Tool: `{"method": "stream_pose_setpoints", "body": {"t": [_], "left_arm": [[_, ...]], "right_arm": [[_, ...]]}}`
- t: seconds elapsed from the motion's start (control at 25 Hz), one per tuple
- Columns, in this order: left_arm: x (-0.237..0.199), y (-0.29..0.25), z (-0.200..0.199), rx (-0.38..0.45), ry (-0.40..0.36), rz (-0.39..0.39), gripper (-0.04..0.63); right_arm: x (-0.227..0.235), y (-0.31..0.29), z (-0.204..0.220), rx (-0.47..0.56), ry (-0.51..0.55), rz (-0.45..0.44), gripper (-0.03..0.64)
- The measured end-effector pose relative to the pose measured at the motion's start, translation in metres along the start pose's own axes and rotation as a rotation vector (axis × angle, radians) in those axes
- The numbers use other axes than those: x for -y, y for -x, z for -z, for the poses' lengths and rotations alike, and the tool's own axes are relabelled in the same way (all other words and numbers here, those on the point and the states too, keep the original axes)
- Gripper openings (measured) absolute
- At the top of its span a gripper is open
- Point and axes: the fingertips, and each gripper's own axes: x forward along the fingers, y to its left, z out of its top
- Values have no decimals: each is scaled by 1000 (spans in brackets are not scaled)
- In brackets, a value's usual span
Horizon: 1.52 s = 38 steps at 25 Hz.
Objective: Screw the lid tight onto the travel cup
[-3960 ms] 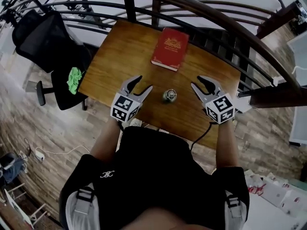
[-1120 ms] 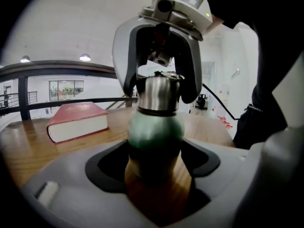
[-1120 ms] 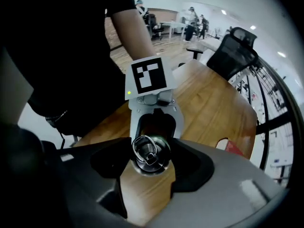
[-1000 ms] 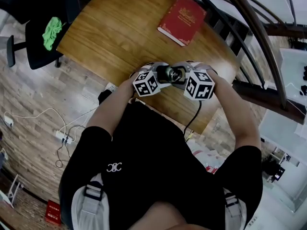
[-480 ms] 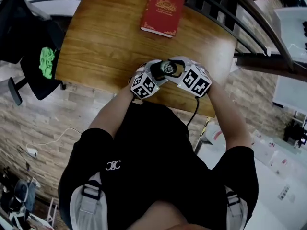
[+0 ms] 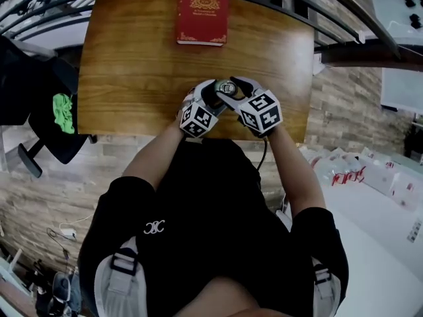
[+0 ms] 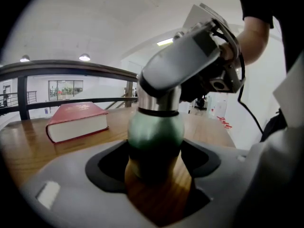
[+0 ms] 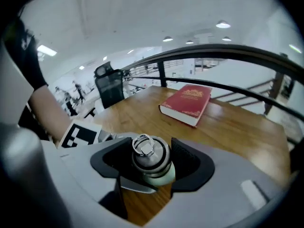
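We see a table (image 6: 132,58) of warm, varnished wood with a long, streaky grain, set against a dark metal railing (image 8: 228,49) of curved bars. A red hardback book (image 6: 202,12) with gold stamping lies flat near the far edge, well apart from the work. The cup (image 7: 154,132) is small and bulbous. Its body is a smooth, matte green that swells out and then narrows to a thin black band and a brushed-steel collar. The lid (image 8: 149,152) is a round steel cap with a wire ring and a small square tab on top. The cup sits near the table's near edge, about midway along it, right between the two tools, and it looks upright (we cannot make out its base clearly behind the dark pads). The left gripper (image 7: 154,165) comes in low and level, and its black pads are pressed against the green body on both sides. The right gripper (image 8: 151,163) reaches in from above at a slant, with its jaws pinching the steel lid. Seen from the head, both bare forearms stretch forward out of black short sleeves, elbows spread and wrists drawn together. The two marker cubes sit just beside each other, tilted inward. A black chair (image 6: 39,121) with a bright green cloth (image 6: 63,113) on it stands beside the table's left end, on a pale brick-patterned floor (image 6: 344,98).
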Motion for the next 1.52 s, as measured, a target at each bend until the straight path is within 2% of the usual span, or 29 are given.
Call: {"method": "stream_pose_setpoints", "body": {"t": [0.08,0.16,0.44,0.56,0.64,0.76,0.88,1.04,1.12,1.2,1.36,1.52], "left_arm": [[1,-1,0,1,-3,3,397],[1,-1,-1,4,-5,4,397],[3,0,-3,3,-3,0,397],[4,1,-3,2,-1,0,397],[4,1,-3,2,-2,2,397],[4,-1,-3,3,-6,8,397],[4,-1,-3,2,-5,7,397],[2,-1,-3,3,-3,5,397],[2,-1,-3,4,-3,8,397],[3,-1,-3,4,-1,9,397],[3,-3,-2,4,0,8,397],[2,-4,-2,4,-2,8,397]], "right_arm": [[5,1,2,53,-151,50,258],[9,3,4,81,-234,102,259],[15,8,7,92,-399,243,259],[14,8,7,109,-411,239,261],[8,8,5,105,-309,169,261],[-2,16,1,82,-46,27,261],[-3,28,-2,6,277,-50,262],[-12,30,15,-203,775,-193,265],[-18,29,19,-282,988,-262,265],[-23,27,16,-310,1100,-325,265],[-29,24,10,-348,1233,-425,265],[-28,21,30,-425,1544,-500,265]]}}
